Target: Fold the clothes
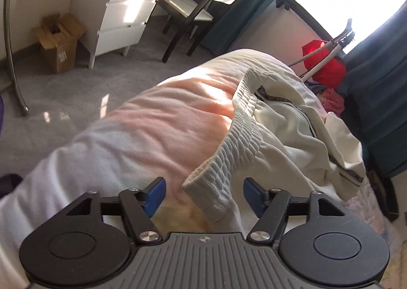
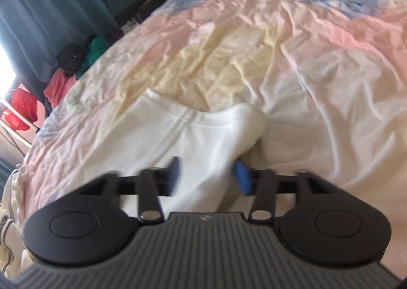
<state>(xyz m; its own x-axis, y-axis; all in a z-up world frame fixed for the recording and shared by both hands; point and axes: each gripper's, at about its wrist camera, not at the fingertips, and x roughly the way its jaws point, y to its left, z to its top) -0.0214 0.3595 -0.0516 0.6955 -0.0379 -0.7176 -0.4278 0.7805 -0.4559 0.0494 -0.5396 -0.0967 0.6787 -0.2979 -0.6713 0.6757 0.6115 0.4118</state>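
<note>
Writing: a woven label strip inside the waistband of the cream fleece trousers (image 1: 287, 121) carries letters too small to read; a sticker on the brown cardboard box (image 1: 59, 39) is illegible too.
Trousers: soft cream fleece with a ribbed, puckered elastic waistband, lying crumpled on the bed; a dark zip line runs down them.
Left claw (image 1: 203, 197): released, blue pads wide apart, the waistband's end lying between them and touching neither.
Right claw (image 2: 207, 177): released, blurred; a rounded fold of the white fleece cloth (image 2: 193, 136) with double stitched seams lies between the pads, which do not press it.
Bed: creased pastel sheet (image 2: 292, 54) in pink, yellow and blue patches; a fuzzy pink-to-white blanket (image 1: 152, 126) at its edge.
Surroundings: teal curtains (image 1: 376, 100), glossy white drawer unit (image 1: 122, 11), dark-framed chair (image 1: 188, 16), grey tiled floor (image 1: 84, 90), red cloth (image 1: 325, 65) on a rack.
</note>
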